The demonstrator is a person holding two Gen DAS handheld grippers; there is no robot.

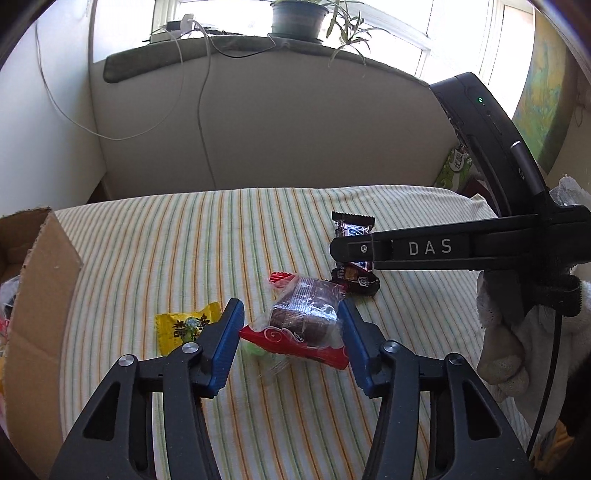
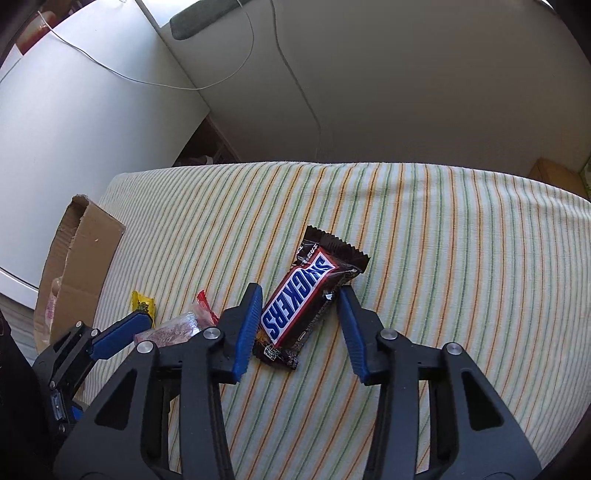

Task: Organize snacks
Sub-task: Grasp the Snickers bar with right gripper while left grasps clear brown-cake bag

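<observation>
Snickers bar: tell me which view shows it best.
The right wrist view: the Snickers bar lies whole, logo readable, between the right gripper fingers on the striped cloth. In the left wrist view, that gripper's arm crosses it, leaving only both ends showing.

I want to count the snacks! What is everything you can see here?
Snickers bar: one, brown, on the cloth, between the right tongs.
Cake pack: one, clear and red, between the left tongs.
Yellow packet: one, left of the cake.
Box: one, brown cardboard, far left.
Striped cloth: one, green and orange, under everything.
Plant: one, green, on the windowsill.
Left tongs: blue pads, open.
Right tongs: blue pads, open.
</observation>
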